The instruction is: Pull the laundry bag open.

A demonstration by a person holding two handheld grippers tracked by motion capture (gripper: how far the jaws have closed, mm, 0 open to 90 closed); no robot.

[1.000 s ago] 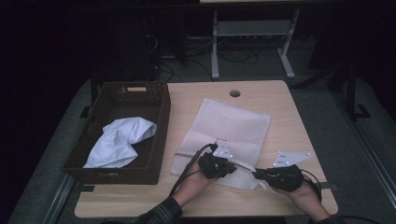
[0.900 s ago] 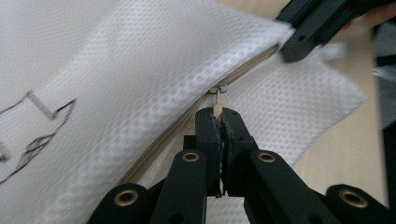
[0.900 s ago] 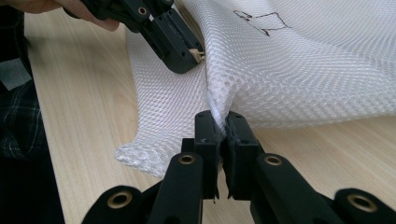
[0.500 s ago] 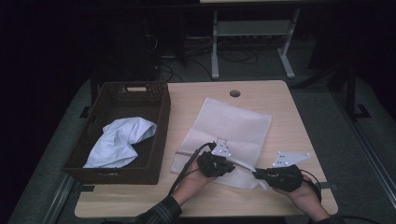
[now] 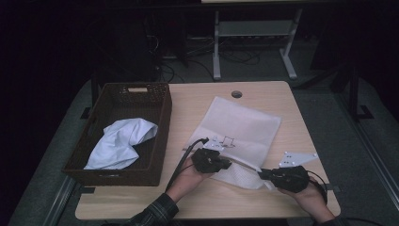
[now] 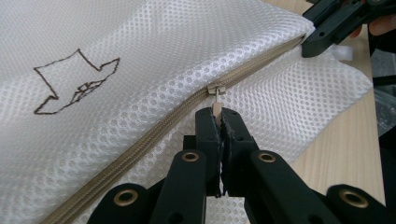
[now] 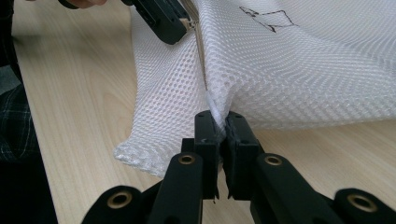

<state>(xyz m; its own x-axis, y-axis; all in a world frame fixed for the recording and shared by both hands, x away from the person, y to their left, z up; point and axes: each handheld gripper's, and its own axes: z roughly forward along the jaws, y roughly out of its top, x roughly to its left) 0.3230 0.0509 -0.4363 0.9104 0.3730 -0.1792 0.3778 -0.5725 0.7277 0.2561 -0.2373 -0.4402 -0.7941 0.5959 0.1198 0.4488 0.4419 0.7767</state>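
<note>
The mesh bag [image 5: 240, 136] lies by the table's [image 5: 282, 101] near edge. The left gripper [image 6: 219, 116] pinches the zipper pull [image 6: 216, 100]; the right gripper [image 7: 219, 119] clamps bunched mesh. A crooked tug could slip the pull free

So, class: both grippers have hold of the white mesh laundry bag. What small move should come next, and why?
Probably draw the left gripper along the beige zipper, away from the right gripper. It is shut on the zipper's pull tab, while the right one pinches the white mesh laundry bag at the zipper's end, anchoring it. From here the zipper looks closed, so sliding the tab should open it.
</note>
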